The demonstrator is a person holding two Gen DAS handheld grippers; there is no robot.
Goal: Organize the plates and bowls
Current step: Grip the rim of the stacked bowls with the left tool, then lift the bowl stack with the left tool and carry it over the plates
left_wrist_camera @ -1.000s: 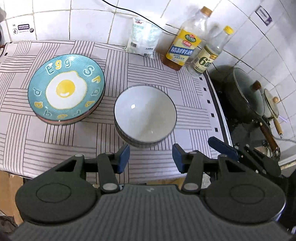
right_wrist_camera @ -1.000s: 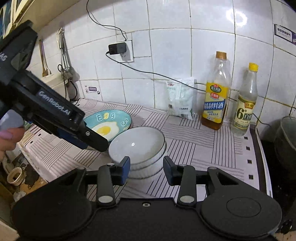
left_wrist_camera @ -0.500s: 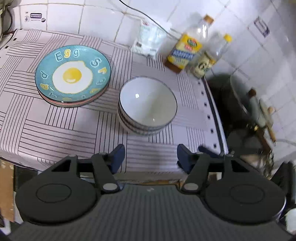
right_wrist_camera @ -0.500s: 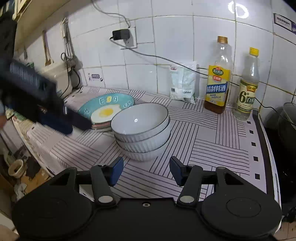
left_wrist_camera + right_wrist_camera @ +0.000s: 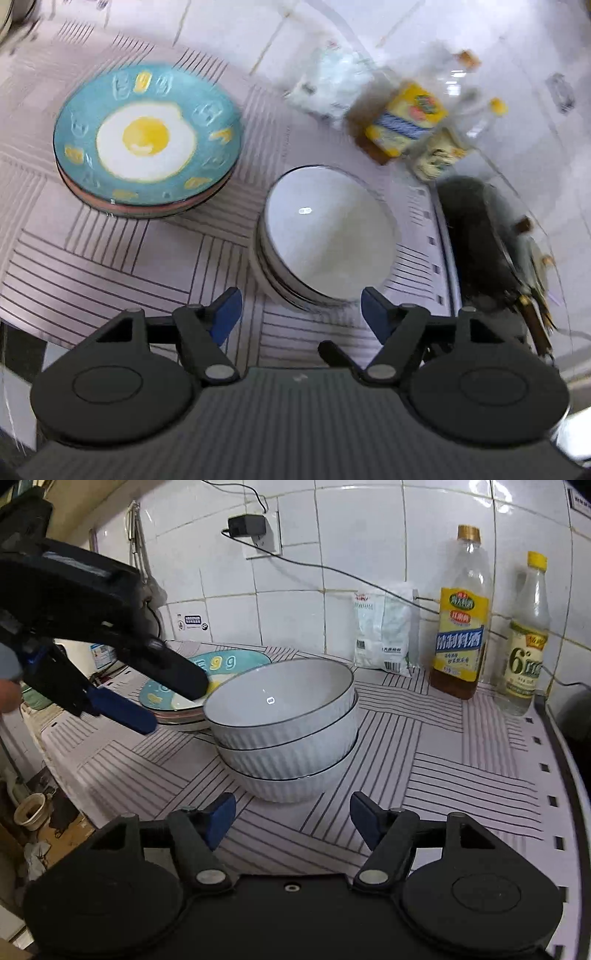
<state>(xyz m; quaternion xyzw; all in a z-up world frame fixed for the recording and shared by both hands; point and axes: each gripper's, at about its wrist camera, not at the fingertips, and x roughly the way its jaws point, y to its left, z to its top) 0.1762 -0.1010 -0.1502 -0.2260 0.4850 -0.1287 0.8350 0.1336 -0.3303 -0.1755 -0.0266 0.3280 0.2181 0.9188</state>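
A stack of three white ribbed bowls (image 5: 288,734) stands on the striped cloth; it also shows in the left wrist view (image 5: 325,232). A stack of plates with a teal fried-egg plate on top (image 5: 147,136) lies to the left of the bowls, partly hidden in the right wrist view (image 5: 229,662). My left gripper (image 5: 301,314) is open and empty, above the counter's front edge, just before the bowls. It also shows in the right wrist view (image 5: 147,698), over the plates. My right gripper (image 5: 291,816) is open and empty, close in front of the bowls.
Two bottles (image 5: 461,627) (image 5: 526,642) and a white bag (image 5: 384,627) stand against the tiled wall. A dark pan with a lid (image 5: 480,236) sits on the stove at the right. A charger and cable (image 5: 247,526) hang on the wall. The counter drops off at front and left.
The left gripper has swung in towards the plates and bowls, with motion blur. The right gripper has moved closer to the bowl stack. Both stay open.
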